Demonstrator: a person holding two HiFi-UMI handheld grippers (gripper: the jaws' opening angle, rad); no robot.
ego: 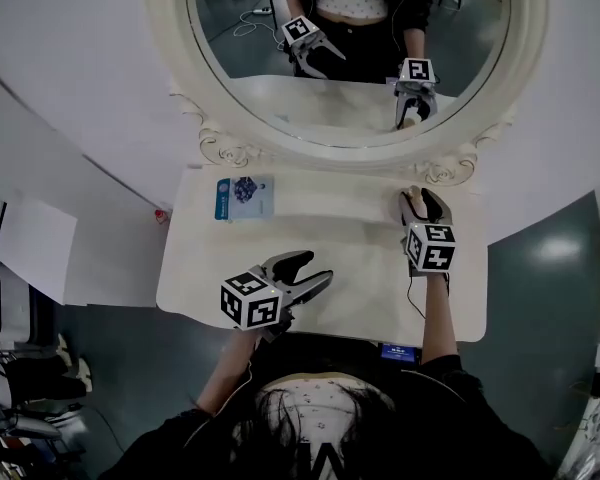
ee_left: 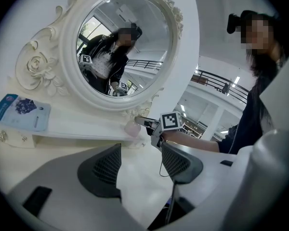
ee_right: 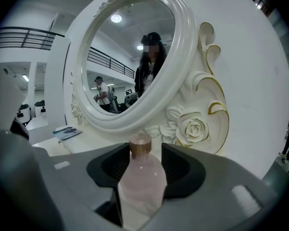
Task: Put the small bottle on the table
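- Your right gripper (ego: 424,206) is reaching to the right rear of the cream tabletop (ego: 340,298). It is close under the white carved frame of the oval mirror (ee_right: 180,57), which seems to be where the bottle is meant to stand.
- The small pale pink translucent bottle with a bronze-coloured cap (ee_right: 141,177) stands upright between that gripper's dark ribbed fingers (ee_right: 183,170). It is just in front of the gilt-edged carved rose (ee_right: 195,128) on the frame.
- Those fingers are spread wide. A dark gap shows down the bottle's left side, so I judge they are no longer squeezing it and the bottle rests on its own base. On its right side I cannot tell whether it touches the pad or only comes close.
- The placing looks essentially done. To back out, pull straight along the fingers, because a sideways drift could clip the bottle and tip it against the frame.
- Your left gripper (ee_left: 142,163) hangs over the front of the tabletop, well apart from the bottle. Its fingers (ee_left: 106,170) are open with nothing between them, so it appears to be simply waiting out of the way.
- The bottle is capped and shows pink throughout. I cannot tell whether that colour is liquid or tinted plastic, or how full it is.
- A flat blue printed sachet (ego: 244,197) lies at the left rear of the tabletop, well clear of both grippers, and it looks sealed.
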